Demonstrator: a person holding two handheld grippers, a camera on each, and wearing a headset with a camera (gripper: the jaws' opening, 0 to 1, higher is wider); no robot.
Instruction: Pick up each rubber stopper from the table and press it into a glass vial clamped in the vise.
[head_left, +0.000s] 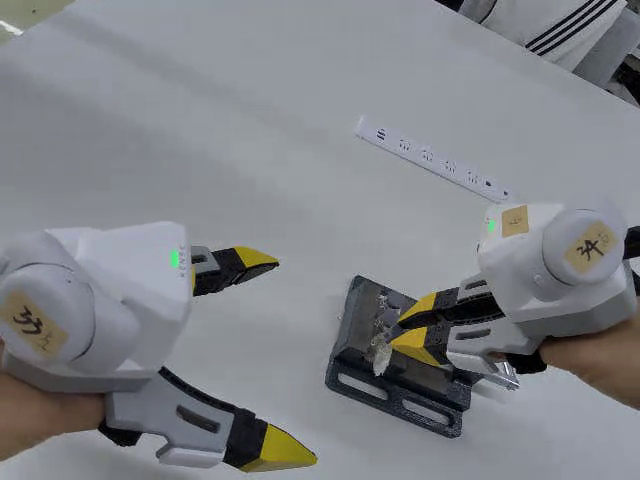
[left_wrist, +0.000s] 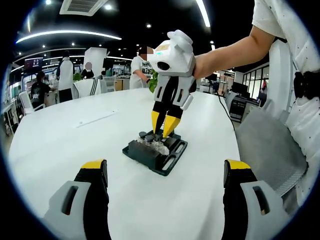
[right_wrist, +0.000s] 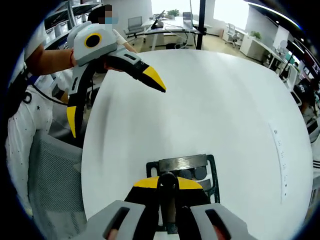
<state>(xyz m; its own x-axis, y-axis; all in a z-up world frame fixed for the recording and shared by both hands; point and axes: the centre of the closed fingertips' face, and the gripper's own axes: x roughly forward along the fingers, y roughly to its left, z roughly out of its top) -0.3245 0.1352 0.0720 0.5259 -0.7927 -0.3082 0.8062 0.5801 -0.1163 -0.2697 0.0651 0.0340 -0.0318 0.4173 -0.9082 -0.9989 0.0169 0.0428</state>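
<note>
Right gripper (head_left: 402, 331) pinches a dark stopper (right_wrist: 168, 179) over the glass vial (head_left: 380, 352) in the vise (head_left: 395, 392). Left gripper (head_left: 285, 361) hangs spread wide, near left. A power strip (head_left: 430, 158) lies beyond.

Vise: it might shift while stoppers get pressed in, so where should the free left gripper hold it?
Probably across the slotted base end of the vise, approaching from the open left gripper: that end is low, flat and faces it, while the right gripper, shut on a rubber stopper, occupies the top.
</note>
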